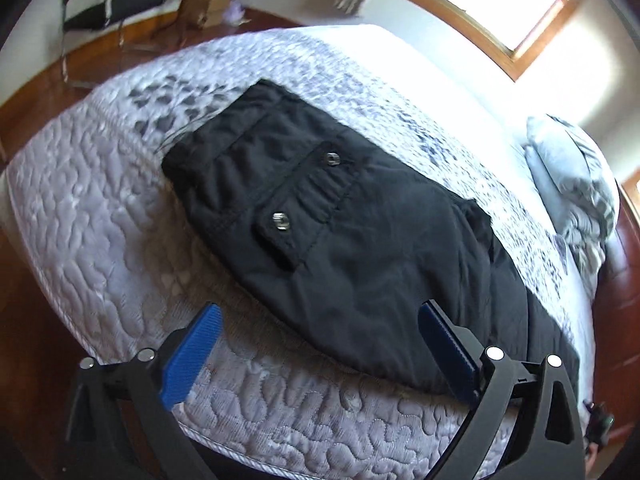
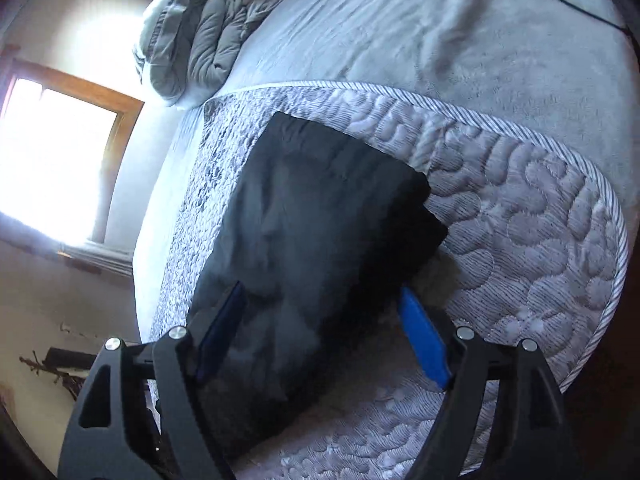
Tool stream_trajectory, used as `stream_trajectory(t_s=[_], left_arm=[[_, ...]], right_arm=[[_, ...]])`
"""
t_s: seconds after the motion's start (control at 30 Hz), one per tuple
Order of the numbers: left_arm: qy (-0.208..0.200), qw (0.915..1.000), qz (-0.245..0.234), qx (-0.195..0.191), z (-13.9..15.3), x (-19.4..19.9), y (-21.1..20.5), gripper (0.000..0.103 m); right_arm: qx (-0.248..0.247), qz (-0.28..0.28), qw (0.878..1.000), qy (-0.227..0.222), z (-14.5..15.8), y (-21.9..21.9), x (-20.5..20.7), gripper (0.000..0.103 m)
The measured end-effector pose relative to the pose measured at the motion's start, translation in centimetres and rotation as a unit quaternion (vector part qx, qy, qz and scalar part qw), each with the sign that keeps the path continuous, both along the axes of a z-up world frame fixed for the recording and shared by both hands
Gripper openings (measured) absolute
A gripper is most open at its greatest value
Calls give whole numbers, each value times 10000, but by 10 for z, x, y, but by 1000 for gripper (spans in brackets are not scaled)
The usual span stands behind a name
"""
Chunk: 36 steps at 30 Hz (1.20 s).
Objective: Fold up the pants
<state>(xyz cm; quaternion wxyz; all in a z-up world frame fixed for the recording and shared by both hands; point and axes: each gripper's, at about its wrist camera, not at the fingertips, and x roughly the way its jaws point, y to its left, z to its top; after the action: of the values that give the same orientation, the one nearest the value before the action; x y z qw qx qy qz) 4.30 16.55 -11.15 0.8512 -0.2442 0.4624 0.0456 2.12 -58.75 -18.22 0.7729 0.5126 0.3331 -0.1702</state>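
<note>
In the left wrist view we see the black pants (image 1: 320,216) lying folded on the quilted mattress (image 1: 88,216) of the bed. Our left gripper (image 1: 320,344) is spread wide above the near edge of the pants and pinches nothing.

In the right wrist view the pants (image 2: 304,248) lie between the spread fingers of our right gripper (image 2: 324,324); we cannot tell if the pads touch the cloth.

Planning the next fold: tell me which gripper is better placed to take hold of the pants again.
Probably right. The right gripper is open with the pants lying between its fingers. The left gripper is open too, mostly over bare mattress, only one finger at the pants' edge.
</note>
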Motion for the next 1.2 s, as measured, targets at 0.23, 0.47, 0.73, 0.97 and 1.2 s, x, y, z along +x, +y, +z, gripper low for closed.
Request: stream_trajectory(t_s=[0.23, 0.47, 0.73, 0.97, 1.2], left_arm=[[205, 9997, -27, -159, -8, 13, -24, 99], [193, 9997, -167, -59, -8, 16, -37, 99], [247, 9996, -136, 36, -9, 15, -36, 99], [242, 9997, -16, -6, -10, 8, -27, 99], [159, 9999, -18, 22, -5, -1, -25, 99]], right_arm=[[535, 17, 9985, -101, -28, -1, 16, 78], [633, -204, 9978, -29, -36, -7, 32, 58], [303, 60, 9993, -231, -15, -5, 40, 15], [-548, 327, 9979, -131, 23, 14, 48, 13], [-1266, 651, 9891, -379, 73, 43, 62, 13]])
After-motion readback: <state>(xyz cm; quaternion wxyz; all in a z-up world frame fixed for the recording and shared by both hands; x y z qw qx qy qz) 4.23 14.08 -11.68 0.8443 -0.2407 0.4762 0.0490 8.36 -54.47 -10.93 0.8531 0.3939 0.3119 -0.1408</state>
